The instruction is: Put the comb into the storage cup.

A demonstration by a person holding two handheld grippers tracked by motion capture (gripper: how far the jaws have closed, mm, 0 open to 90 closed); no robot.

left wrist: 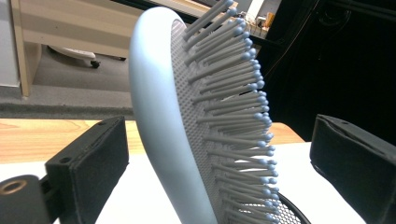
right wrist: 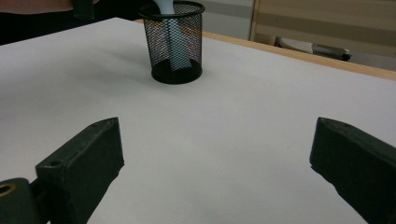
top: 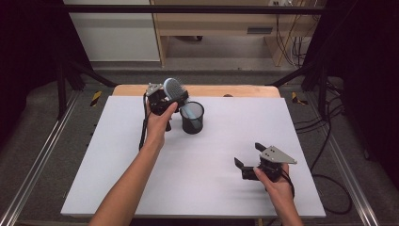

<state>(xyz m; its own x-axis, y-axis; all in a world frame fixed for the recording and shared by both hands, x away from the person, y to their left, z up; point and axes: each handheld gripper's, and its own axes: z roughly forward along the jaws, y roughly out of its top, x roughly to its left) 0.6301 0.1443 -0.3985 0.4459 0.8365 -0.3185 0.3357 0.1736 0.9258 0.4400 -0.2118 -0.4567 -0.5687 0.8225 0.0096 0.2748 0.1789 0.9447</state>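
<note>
**Ana:** Behind the white desk [top: 197,160] there's pale wooden furniture and a tangle of cables, but the action is at the far left: the hairbrush [top: 175,89] stands handle-down in the black mesh cup [top: 192,117], its head sticking out above the rim.

**Ben:** And the left claw [top: 170,96]?

**Ana:** Spread wide around the brush head. In the left gripper view the pale blue back and the bristles sit between the jaws with a gap on both sides, so neither pad presses on it. The brush rests on the cup alone.

**Ben:** So what could go wrong?

**Ana:** I'd judge it top-heavy. The head leans well out over the rim, toward the claw, and the cup is light. If a pad clips the bristles as the hand draws away, the brush could swing and tip the cup over, or drag it across the desk.

**Ben:** The right claw [top: 249,157]?

**Ana:** Wide too, with nothing between its jaws, hovering low over bare desk, well apart from the cup. Too far off to steady anything if the cup rocks.
</note>
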